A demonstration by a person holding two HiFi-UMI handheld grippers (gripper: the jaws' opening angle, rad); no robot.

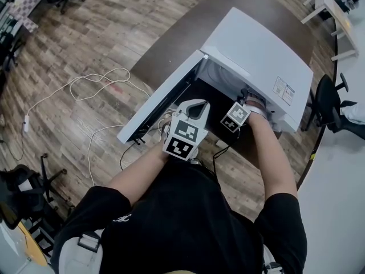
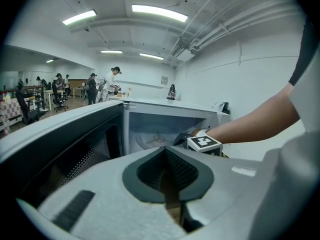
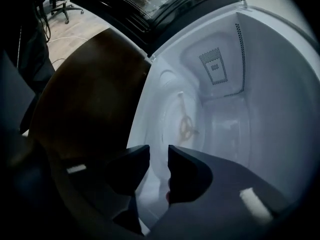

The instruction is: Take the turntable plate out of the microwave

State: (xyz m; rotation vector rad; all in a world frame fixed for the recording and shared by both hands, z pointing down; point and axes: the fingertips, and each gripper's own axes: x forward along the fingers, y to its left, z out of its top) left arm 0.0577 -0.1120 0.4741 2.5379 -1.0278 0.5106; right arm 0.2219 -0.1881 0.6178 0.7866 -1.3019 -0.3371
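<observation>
The boxy white microwave (image 1: 256, 50) sits on a dark brown table (image 1: 188, 27) with its black-windowed door (image 1: 159, 104) swung wide to the person's left, which leaves the cavity clear for a reach from the front. The right gripper (image 1: 246, 99) is pushed into that opening, while the left gripper (image 1: 195, 106) hangs back just outside, probably kept free until the plate comes out. The head view hides the cavity floor under the casing, so it shows nothing of the clear round glass turntable plate (image 2: 152, 140). The left gripper view does, looking straight in: the plate lies flat on the floor, with the right gripper (image 2: 184, 138) low at its front right edge. That view also shows the left gripper's own dark pads pressed together with nothing between them. Only the right gripper view gives the contact. There the right gripper's (image 3: 158, 166) jaws stand a narrow slit apart over the plate's (image 3: 172, 109) near rim, apparently pinching the glass.
</observation>
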